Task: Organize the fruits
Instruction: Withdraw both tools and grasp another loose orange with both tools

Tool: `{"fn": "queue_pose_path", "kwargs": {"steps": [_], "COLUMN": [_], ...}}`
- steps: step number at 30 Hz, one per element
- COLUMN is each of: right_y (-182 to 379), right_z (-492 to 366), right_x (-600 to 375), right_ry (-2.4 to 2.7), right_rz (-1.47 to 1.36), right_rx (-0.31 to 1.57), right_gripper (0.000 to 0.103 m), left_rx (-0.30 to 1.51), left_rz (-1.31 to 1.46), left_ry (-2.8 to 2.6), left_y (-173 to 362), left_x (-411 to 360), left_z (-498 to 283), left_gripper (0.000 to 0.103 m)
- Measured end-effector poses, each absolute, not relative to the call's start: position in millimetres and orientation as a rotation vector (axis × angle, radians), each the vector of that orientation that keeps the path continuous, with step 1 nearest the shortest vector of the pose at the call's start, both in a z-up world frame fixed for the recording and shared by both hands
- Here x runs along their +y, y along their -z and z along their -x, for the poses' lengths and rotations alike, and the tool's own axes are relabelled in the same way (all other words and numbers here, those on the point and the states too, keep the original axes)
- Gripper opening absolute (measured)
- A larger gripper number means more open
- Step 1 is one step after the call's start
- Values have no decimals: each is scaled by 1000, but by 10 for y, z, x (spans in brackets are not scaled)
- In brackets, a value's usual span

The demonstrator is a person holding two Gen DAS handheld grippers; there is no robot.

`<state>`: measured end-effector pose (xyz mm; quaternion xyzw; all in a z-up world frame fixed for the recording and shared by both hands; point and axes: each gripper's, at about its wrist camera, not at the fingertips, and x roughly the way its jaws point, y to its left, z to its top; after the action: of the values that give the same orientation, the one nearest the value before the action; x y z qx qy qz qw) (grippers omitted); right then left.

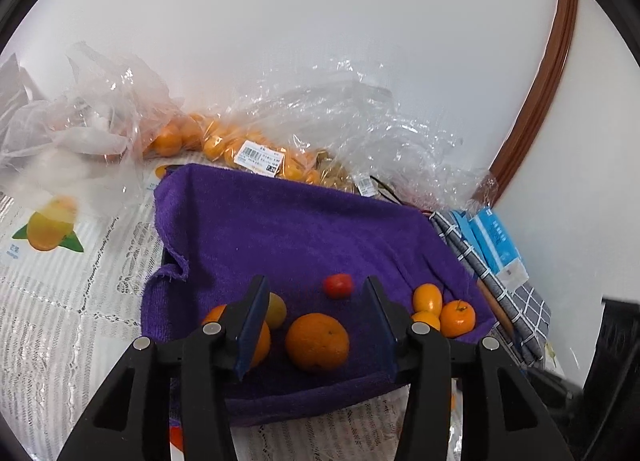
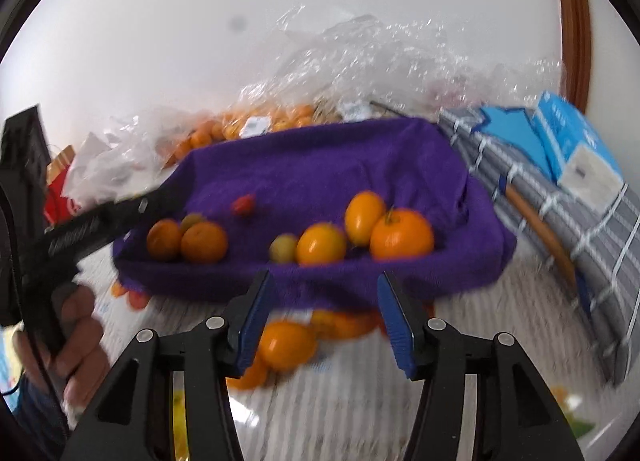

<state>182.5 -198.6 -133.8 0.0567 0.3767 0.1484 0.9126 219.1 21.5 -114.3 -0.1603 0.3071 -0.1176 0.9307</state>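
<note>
A tray lined with a purple towel (image 1: 304, 229) holds loose fruit. In the left wrist view a large orange (image 1: 317, 341) lies between the fingers of my open left gripper (image 1: 316, 295), untouched. A small red fruit (image 1: 338, 285) lies behind it, another orange (image 1: 256, 337) sits behind the left finger, and small oranges (image 1: 444, 311) cluster at the right. My right gripper (image 2: 326, 291) is open and empty before the towel's (image 2: 320, 165) front edge. The right wrist view shows oranges (image 2: 401, 239) in the tray and the left gripper (image 2: 104, 217) at its left.
Clear plastic bags of small oranges (image 1: 224, 145) lie behind the tray against the white wall. A grey checked cloth (image 2: 560, 213) with blue boxes (image 2: 576, 145) lies to the right. The lace tablecloth (image 1: 72, 301) has printed fruit pictures (image 2: 286, 343). A wooden door frame (image 1: 540, 73) stands right.
</note>
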Motion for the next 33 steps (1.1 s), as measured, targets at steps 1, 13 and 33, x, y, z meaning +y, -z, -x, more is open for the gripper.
{"fn": "queue_pose_path", "kwargs": {"steps": [1, 13, 33], "right_y": [1351, 1544, 1626], "right_z": [-1795, -1808, -1533], "right_x": [-1983, -1914, -2259], "right_ry": [-316, -355, -279], "right_rz": [-130, -197, -106], "right_rx": [782, 848, 848], "right_gripper": [53, 32, 34], "left_rx": [625, 633, 802], "left_rz": [324, 341, 226], "left_ry": [234, 194, 300], "left_y": [1130, 1097, 1335], "left_x": [219, 429, -74], "left_z": [-2176, -1672, -1514], "left_gripper": [46, 48, 48]}}
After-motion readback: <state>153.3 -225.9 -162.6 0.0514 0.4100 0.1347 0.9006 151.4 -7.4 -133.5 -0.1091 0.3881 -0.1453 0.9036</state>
